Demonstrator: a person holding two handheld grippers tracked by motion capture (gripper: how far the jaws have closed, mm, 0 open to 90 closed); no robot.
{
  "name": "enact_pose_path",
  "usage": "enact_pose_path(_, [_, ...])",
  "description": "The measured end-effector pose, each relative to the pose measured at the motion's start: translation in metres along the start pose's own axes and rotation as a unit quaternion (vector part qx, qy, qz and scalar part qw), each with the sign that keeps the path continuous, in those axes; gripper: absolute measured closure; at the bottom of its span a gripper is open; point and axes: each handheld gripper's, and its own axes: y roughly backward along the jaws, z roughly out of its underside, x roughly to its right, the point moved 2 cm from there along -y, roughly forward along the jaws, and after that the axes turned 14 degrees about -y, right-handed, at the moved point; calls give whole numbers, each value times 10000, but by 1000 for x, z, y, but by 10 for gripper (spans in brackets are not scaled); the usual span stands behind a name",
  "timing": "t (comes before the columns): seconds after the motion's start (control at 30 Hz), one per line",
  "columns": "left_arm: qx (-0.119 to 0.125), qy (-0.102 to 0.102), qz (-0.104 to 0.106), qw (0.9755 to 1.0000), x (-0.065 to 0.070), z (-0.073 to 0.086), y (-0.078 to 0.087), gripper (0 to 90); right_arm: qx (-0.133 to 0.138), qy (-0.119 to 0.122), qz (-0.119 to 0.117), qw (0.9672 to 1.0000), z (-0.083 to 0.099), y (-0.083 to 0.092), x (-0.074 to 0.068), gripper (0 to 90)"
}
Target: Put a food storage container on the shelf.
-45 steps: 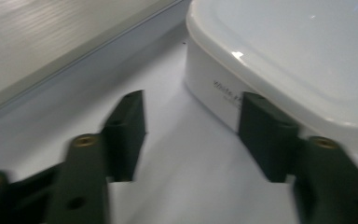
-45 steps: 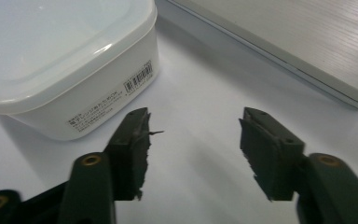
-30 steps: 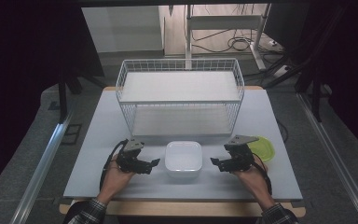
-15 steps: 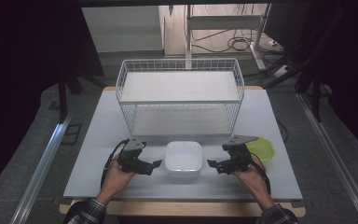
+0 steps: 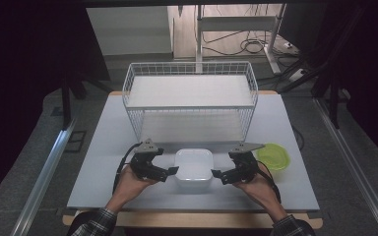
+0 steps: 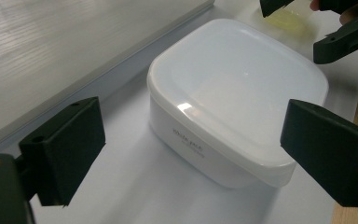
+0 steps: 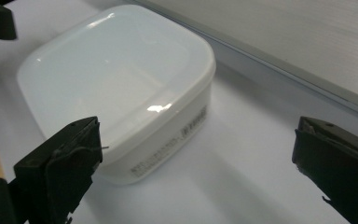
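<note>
- White lidded container (image 5: 193, 168) sits on the counter (image 5: 103, 142) between your hand-held grippers.
- Left hand-held gripper (image 5: 170, 172): jaws apart, empty.
- Right hand-held gripper (image 5: 217, 174): jaws just opened wide, gripping nothing.

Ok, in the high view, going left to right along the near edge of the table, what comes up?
Left claw → white lidded container → right claw → green lid.

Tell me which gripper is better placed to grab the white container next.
Probably the left gripper: its open jaws already straddle a corner of the white lidded container. The right gripper, jaws just opened, frames mostly bare table beside it.
</note>
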Motion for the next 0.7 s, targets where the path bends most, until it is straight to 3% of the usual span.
enact_pose_path(0.27, [-54,61,115,9999,-5,-1,-11,115,-152,-281,-235,9992,-10,-5,-9,137])
enact_pose_path(0.47, [-193,-1,454,9988,-3,-2,-24,128,-397,-376,-373,9978,-13,-20,-11,175])
enact_pose_path(0.57, [-177,158,727,9971,-1,-1,-28,130,-473,-551,-573,9957,-13,-22,-9,217])
enact_pose_path(0.7, [-221,289,801,9961,0,0,-27,148,-579,-699,-760,9930,-13,-22,-10,279])
